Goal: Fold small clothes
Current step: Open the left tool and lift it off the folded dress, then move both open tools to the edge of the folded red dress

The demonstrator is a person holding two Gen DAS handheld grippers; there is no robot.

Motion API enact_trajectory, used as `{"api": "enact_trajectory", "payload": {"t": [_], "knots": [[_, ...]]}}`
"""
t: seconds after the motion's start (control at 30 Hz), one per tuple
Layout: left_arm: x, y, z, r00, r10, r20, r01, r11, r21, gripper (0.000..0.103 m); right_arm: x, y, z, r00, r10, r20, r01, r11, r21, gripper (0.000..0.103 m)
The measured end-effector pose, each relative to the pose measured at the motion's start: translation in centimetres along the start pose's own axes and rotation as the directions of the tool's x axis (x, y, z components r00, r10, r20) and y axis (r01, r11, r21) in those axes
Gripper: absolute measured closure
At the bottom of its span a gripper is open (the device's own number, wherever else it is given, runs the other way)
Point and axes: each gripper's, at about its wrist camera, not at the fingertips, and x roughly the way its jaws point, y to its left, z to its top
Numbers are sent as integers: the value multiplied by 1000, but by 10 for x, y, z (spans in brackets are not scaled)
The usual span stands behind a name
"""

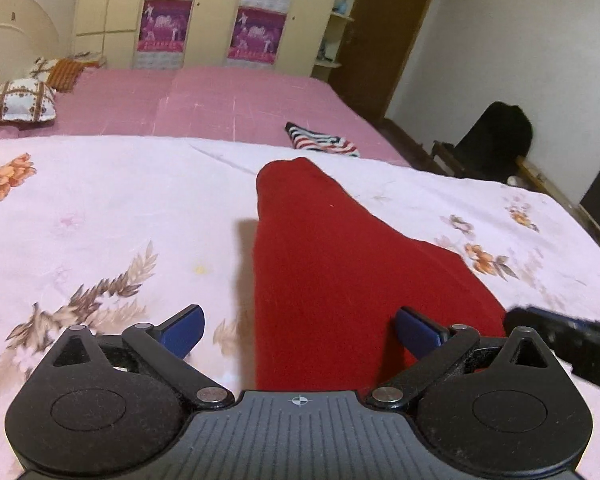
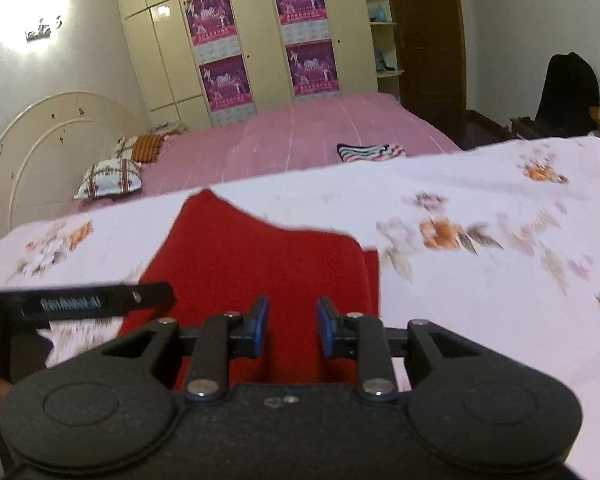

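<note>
A red garment [image 1: 332, 264] lies flat on the floral white sheet [image 1: 100, 216], stretching away from me. My left gripper [image 1: 300, 330] is wide open, low over the garment's near left part, with its blue pads [image 1: 186, 330] on either side of the cloth edge. In the right wrist view the red garment [image 2: 260, 264] lies under my right gripper [image 2: 292, 328], whose blue pads [image 2: 262, 326] stand a narrow gap apart above the cloth, holding nothing. The right gripper's body shows at the right edge of the left wrist view [image 1: 568, 344].
A folded striped garment [image 1: 324, 144] lies on the pink bedcover [image 1: 228, 104] beyond the sheet. Pillows [image 1: 20, 100] sit at the far left by the headboard. A wardrobe [image 1: 204, 12] stands behind the bed. A black chair [image 1: 492, 140] stands at the right.
</note>
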Motion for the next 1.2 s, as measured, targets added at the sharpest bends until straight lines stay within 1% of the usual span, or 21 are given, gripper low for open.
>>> {"api": "enact_trajectory", "payload": {"t": [0.1, 0.23, 0.3, 0.33, 0.37, 0.4, 0.43, 0.5, 0.57, 0.63, 0.67, 0.73, 0.83, 0.9, 0.93, 0.97, 1.07, 1.2], "knots": [[23, 0, 9, 1000, 19, -10, -19, 1000, -13, 2, 27, 1, 14, 1000, 2, -2, -2, 1000, 8, 77], [50, -3, 15, 999, 27, -26, -28, 999, -21, 2, 64, 2, 27, 999, -30, -12, 30, 999, -17, 77], [64, -1, 12, 999, 21, -49, -23, 999, -26, 2, 89, -2, 23, 996, -69, -64, 67, 997, -41, 81], [67, 2, 9, 999, 7, -54, -9, 999, -47, 2, 97, -3, 17, 992, -97, -83, 92, 994, -64, 81], [69, 6, 5, 999, -10, -49, 6, 997, -76, 1, 104, -8, 8, 989, -130, -68, 124, 988, -88, 80], [68, 7, 2, 999, -16, -34, 13, 997, -76, 1, 106, -12, 1, 987, -158, -32, 154, 983, -99, 78], [67, 6, 1, 1000, -15, -27, 13, 998, -62, 1, 106, -16, -1, 987, -161, -21, 159, 984, -83, 78], [65, 5, 4, 1000, -13, -29, 11, 997, -73, 1, 105, -16, -2, 987, -162, -16, 160, 984, -84, 78], [62, 2, 10, 1000, -7, -9, 7, 998, -68, 2, 105, -14, -1, 986, -165, -18, 162, 982, -94, 77], [63, -3, 18, 1000, 5, 12, -5, 999, -50, 2, 99, -17, 7, 990, -138, -26, 137, 990, -46, 77], [67, -4, 21, 1000, 10, 5, -10, 998, -56, 2, 95, -18, 13, 993, -117, -18, 116, 993, -17, 77], [74, -4, 25, 1000, 17, -8, -18, 997, -76, 2, 93, -14, 22, 995, -98, 1, 98, 995, -15, 77], [83, -5, 24, 998, 34, -50, -37, 998, -57, 2, 106, -11, 23, 994, -104, -18, 104, 994, -35, 77], [85, -5, 21, 998, 35, -50, -37, 998, -54, 2, 120, -16, 13, 991, -128, -48, 127, 991, -35, 76], [84, -6, 20, 998, 38, -48, -41, 998, -51, 2, 120, -20, 8, 993, -116, -24, 116, 993, -16, 76], [85, -7, 20, 998, 42, -49, -44, 998, -46, 2, 119, -21, 8, 993, -112, -22, 112, 994, -3, 76], [86, -9, 21, 997, 51, -50, -53, 998, -31, 1, 119, -17, 9, 992, -125, -27, 124, 992, -24, 76], [83, -11, 20, 997, 66, -47, -66, 998, -9, 1, 116, -18, 8, 992, -123, -23, 123, 992, -18, 76]]}}
